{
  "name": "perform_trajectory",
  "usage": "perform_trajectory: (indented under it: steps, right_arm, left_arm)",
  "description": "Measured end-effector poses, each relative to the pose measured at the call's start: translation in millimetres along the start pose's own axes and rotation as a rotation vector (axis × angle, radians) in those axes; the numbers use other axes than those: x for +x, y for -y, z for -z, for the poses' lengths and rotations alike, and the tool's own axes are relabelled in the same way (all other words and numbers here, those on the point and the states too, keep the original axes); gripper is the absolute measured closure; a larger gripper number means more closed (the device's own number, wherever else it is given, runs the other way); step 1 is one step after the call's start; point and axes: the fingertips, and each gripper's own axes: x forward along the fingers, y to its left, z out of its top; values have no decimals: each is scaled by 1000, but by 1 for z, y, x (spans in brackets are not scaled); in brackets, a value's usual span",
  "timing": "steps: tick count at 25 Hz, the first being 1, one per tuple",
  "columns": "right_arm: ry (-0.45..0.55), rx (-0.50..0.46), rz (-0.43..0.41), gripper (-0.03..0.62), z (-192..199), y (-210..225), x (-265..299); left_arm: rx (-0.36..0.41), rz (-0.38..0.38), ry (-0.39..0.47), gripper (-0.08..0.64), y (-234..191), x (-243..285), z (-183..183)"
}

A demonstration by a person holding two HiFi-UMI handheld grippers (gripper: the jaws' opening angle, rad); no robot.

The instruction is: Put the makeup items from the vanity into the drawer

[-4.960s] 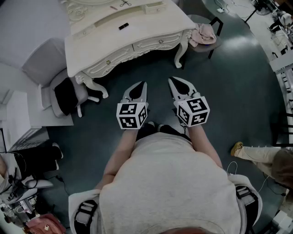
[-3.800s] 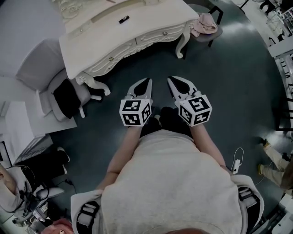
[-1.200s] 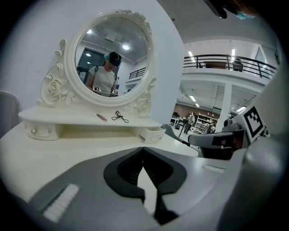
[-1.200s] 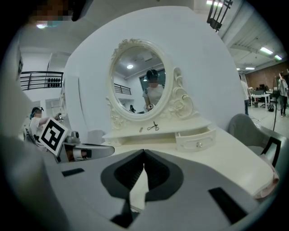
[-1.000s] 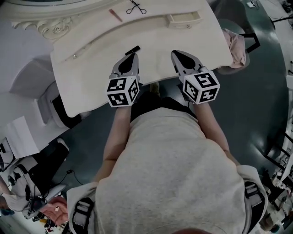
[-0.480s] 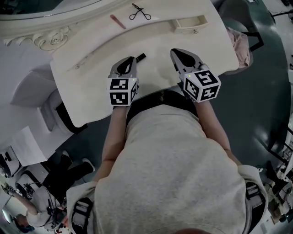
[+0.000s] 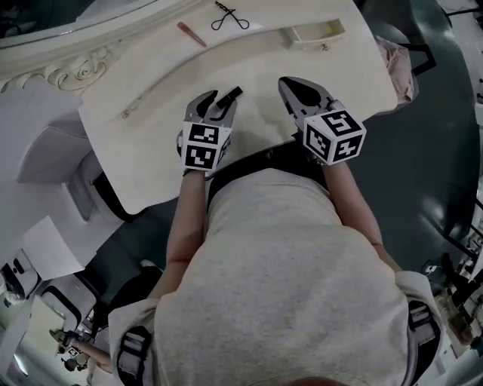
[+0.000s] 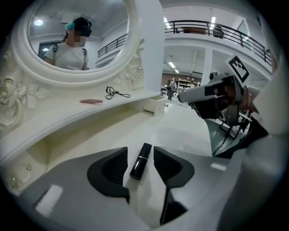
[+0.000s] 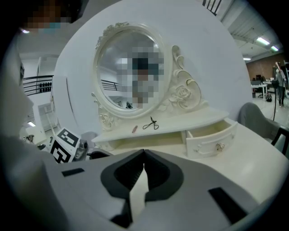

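**As the left jaws open round the lipstick, a roll-off or a botched pinch is the main risk**

Although the vanity surface [image 7: 143,128] is broad, it is smooth and its front edge runs right by the person's body. A nudged round tube would likely roll toward that edge or back under the raised shelf [image 7: 249,44].

Next the drawer [image 9: 211,135]: it is pulled open at the right end of that shelf, well apart from the tube, and it looks small. The carry goes up and across, so a tilted or early release could drop the item on the shelf or the drawer rim.

On the left hand-held gripper [image 7: 217,103] the jaws are apart and opening. They straddle the tube and the pads are not pressing on it. Since the tube lies at a slant to the jaws, closing may catch one end only and spin or squirt it out.

On the right hand-held gripper [image 9: 144,152] the jaws are together and empty, just above the surface. As it stands, it is no help with a stray tube.

The lipstick [image 8: 140,161] is black and glossy and lies flat on the surface between the left jaws. It is probably slippery, and a grip on the cap alone might pull the cap off.

The eyelash curler [image 7: 229,15] and the pink stick [image 7: 191,34] lie on the shelf, untouched. Both are thin and flat, so likely harder picks.
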Motion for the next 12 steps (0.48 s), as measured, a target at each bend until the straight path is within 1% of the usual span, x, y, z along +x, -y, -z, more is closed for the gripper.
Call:
perform_trajectory:
  steps: [3,9,12]
  right_arm:
    - [-12,0,0,584,2,1,4]
    - [-25,2,17,583,2,11,8]
    - [-28,8,25,583,1,15,11]
  left_arm:
    - [40,63,-51,394,6,10,8]
    - [74,83,-121,394,6,23,19]
    - [74,83,-127,394,3,26,21]
